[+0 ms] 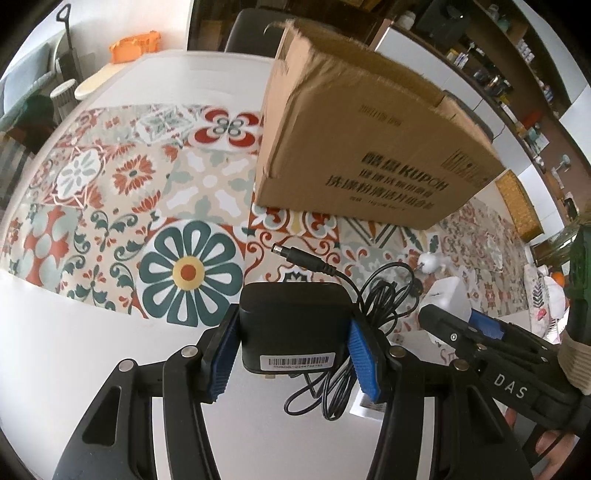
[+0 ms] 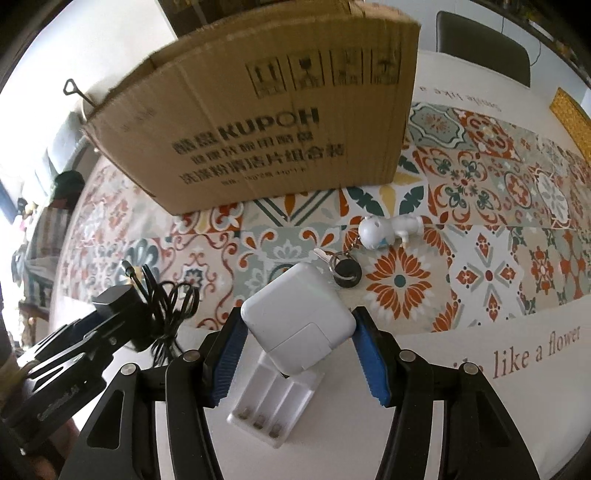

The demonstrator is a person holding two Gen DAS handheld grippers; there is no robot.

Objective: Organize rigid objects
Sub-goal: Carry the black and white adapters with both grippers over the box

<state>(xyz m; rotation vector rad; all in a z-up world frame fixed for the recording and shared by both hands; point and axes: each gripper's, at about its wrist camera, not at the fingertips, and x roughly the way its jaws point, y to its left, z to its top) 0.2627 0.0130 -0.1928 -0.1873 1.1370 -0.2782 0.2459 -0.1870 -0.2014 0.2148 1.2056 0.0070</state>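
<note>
A white table (image 1: 55,362) fills the foreground, partly covered by a patterned cloth (image 1: 122,192) of red, teal and beige tile motifs. The table's bare edge carries script lettering (image 2: 532,354) reading "like a flower". A dark chair (image 1: 251,29) stands at the far side, against a pale wall. To the right, dark wooden shelves (image 1: 517,70) crowded with bottles and small items rise above white cabinet fronts (image 1: 424,59). An orange bag (image 1: 135,44) sits at far left. Soft daylight washes the room.
</note>
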